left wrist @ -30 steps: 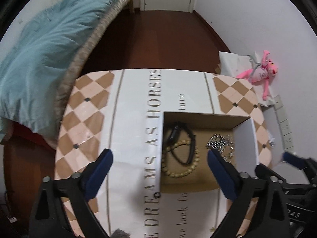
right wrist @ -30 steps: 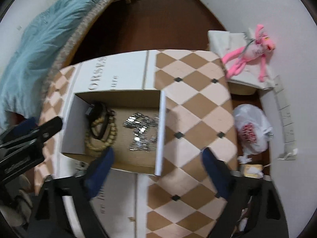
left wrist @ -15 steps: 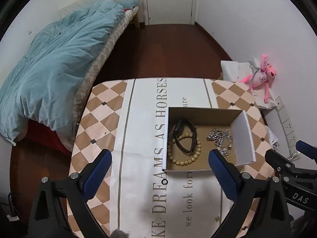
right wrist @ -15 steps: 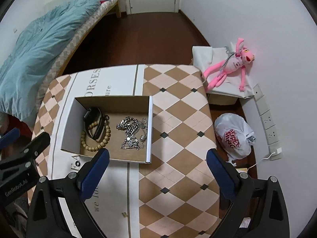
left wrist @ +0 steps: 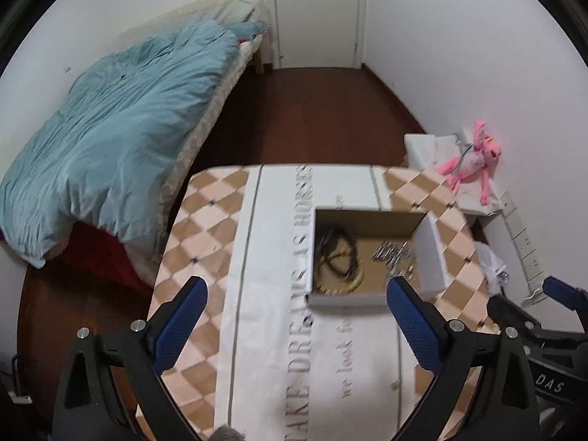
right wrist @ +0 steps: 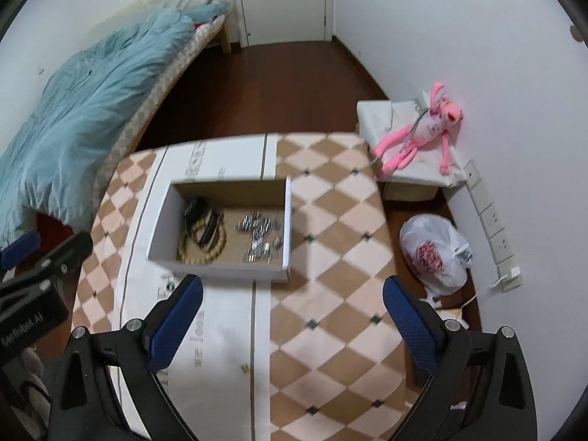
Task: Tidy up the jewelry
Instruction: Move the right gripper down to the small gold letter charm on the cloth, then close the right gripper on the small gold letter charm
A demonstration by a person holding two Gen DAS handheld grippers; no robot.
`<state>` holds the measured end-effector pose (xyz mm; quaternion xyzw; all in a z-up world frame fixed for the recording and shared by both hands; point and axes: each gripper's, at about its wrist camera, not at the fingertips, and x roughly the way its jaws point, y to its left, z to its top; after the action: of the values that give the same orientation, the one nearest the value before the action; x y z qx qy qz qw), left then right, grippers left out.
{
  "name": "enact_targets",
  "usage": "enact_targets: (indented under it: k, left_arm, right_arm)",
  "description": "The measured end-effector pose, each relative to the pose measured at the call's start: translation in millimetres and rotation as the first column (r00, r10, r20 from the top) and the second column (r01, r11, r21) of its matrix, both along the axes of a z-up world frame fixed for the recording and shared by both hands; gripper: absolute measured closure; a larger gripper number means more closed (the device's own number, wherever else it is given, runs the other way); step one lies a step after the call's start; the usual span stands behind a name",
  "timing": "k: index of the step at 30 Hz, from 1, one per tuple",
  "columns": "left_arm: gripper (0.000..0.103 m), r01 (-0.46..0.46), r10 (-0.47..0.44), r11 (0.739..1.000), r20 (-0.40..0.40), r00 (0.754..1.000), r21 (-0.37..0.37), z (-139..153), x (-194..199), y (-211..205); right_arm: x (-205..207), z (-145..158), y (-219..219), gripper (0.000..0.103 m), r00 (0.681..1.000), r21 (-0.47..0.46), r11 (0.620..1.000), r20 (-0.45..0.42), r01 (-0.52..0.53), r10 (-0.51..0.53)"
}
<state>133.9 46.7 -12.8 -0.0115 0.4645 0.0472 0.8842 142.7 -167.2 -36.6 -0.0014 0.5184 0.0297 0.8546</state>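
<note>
An open cardboard box (left wrist: 428, 261) (right wrist: 161, 228) stands on the checkered table (left wrist: 205, 220) (right wrist: 330, 228). Inside lie a wooden bead bracelet (right wrist: 205, 250) (left wrist: 349, 286), a black band (right wrist: 200, 217) (left wrist: 338, 253) and a silver chain (right wrist: 259, 235) (left wrist: 395, 253). My left gripper (left wrist: 294, 312) hovers open, high above the table's near side, with nothing between its blue pads. Held just as high, my right gripper (right wrist: 292, 308) is open and empty too, near the box's front right corner. Each gripper shows at the edge of the other's view.
A bed with a blue duvet (left wrist: 110, 121) (right wrist: 73, 110) lies left of the table. A pink plush toy (right wrist: 422, 128) (left wrist: 470, 161) rests on a white box by the right wall. A white plastic bag (right wrist: 433, 253) sits on the floor. A closed door (left wrist: 316, 14) is at the back.
Both grippers have risen and pulled back from the box, so more of the room shows and the box looks smaller. Both stayed open. The jewelry in the box has not moved.
</note>
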Motion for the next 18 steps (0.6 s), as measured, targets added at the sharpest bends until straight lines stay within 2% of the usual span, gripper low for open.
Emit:
enact_targets:
  k: [5,8,12,14,16,18]
  left_arm:
    - [0.003,-0.041,0.043,0.999,-0.116,0.992,0.025,-48.5,-25.5,7.6]
    - [0.003,-0.057,0.066,0.997,-0.204,0.977,0.051,-86.3,-40.8,14.1]
    - [0.003,-0.076,0.088,0.996,-0.269,0.959,0.057,-118.7,-54.5,22.5]
    - [0.003,-0.079,0.095,0.995,-0.289,0.953,0.064,-131.2,-59.7,25.0]
    - [0.003,-0.08,0.098,0.994,-0.301,0.949,0.071,-139.3,-63.1,26.8]
    - [0.003,-0.084,0.103,0.994,-0.31,0.945,0.074,-145.6,-65.9,29.0]
  right_arm:
    - [-29.4,-52.8,9.2,0.003,0.995,0.012,1.0,-0.099,-0.025,0.026]
    - [-44.9,-89.4,17.0,0.003,0.987,0.02,0.999,-0.156,-0.039,0.041]
    - [-59.7,-124.0,28.5,0.004,0.979,0.027,0.998,-0.195,-0.06,0.065]
    - [-62.8,-136.1,33.0,0.01,0.975,0.033,0.997,-0.21,-0.068,0.074]
    - [-64.5,-146.5,39.1,0.025,0.972,0.025,0.997,-0.222,-0.079,0.082]
    - [-66.3,-154.7,43.9,0.031,0.971,0.023,0.996,-0.223,-0.086,0.089]
